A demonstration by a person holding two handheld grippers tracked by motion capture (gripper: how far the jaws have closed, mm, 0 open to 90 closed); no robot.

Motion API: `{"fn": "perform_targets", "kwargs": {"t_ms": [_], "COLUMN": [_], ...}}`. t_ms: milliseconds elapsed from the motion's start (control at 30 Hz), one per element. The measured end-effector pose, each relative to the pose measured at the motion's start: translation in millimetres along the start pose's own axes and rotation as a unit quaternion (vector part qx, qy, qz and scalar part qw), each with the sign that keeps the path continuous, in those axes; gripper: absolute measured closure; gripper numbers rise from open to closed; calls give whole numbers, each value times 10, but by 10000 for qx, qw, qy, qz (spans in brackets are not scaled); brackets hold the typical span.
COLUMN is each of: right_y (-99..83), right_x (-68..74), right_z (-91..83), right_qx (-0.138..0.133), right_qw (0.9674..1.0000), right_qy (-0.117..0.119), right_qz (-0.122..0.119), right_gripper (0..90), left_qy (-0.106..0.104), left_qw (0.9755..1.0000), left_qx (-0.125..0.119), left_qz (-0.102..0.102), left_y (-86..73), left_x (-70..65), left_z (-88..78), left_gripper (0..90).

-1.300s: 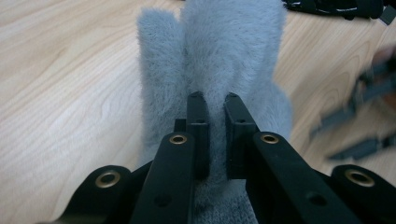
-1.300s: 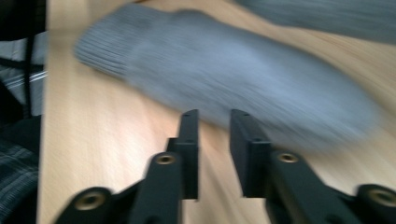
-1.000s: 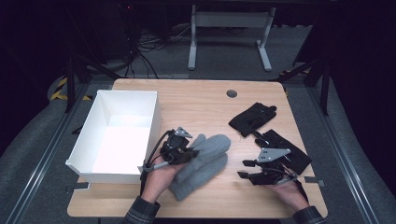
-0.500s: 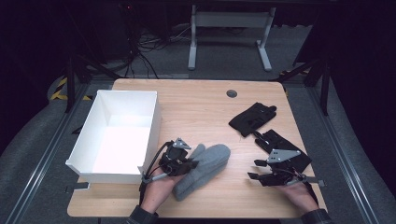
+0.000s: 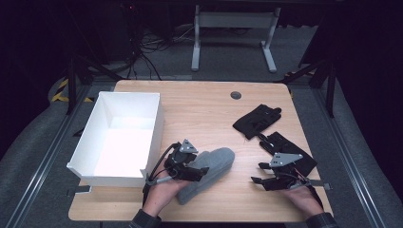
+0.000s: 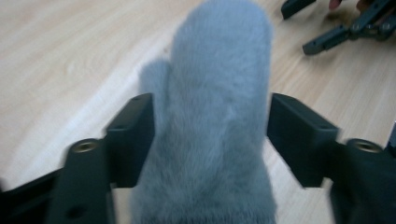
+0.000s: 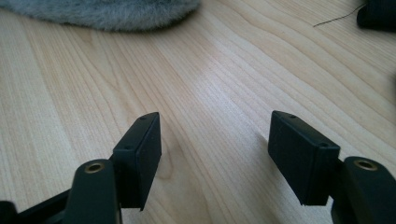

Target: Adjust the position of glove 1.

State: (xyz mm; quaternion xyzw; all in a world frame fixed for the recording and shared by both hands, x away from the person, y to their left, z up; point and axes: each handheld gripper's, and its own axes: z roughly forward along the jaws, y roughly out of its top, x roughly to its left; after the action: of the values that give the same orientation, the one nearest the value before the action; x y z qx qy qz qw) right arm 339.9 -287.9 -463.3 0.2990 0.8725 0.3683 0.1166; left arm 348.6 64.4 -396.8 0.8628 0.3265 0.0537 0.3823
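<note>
The grey mitten [image 6: 212, 121] lies lengthwise between the spread jaws of my left gripper [image 5: 186, 167], its long axis running straight ahead from me. My right gripper [image 5: 270, 179], also parted and empty, rests well off beside it.

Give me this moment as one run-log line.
left gripper: open, jaws either side of grey mitten | right gripper: open, over bare table | white box: left | black gloves: right

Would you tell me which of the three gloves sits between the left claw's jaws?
The fluffy grey mitten beside the white box; both black gloves lie further right.
</note>
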Motion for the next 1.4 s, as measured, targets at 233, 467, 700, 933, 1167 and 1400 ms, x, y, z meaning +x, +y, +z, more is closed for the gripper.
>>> {"fn": "perform_targets", "kwargs": {"t_ms": [233, 467, 700, 933, 1167, 1400], "right_y": [-2, -6, -8, -8, -8, -8], "right_x": [13, 12, 23, 32, 33, 33], "right_z": [6, 4, 7, 10, 11, 12], "right_qx": [-7, -15, -10, -3, -2, -4], "right_qw": [10000, 10000, 9999, 9998, 9998, 9998], "right_qy": [-41, -48, -76, -105, -110, -114], "right_qz": [-41, -51, -92, -150, -158, -160], "right_gripper": [352, 353, 351, 351, 351, 351], "left_qy": [19, 160, -166, -356, -627, -767], "left_qw": [10000, 9995, 9984, 9938, 9876, 9864], "left_qx": [35, 217, 493, 1049, 1431, 1451], "left_qz": [57, -175, -231, -16, -167, -97], "left_y": [173, 165, 53, 0, -40, -41], "left_x": [76, 256, 314, 227, 254, 242], "left_z": [48, 229, 326, 482, 595, 602], "left_gripper": [263, 237, 234, 179, 167, 244]}}
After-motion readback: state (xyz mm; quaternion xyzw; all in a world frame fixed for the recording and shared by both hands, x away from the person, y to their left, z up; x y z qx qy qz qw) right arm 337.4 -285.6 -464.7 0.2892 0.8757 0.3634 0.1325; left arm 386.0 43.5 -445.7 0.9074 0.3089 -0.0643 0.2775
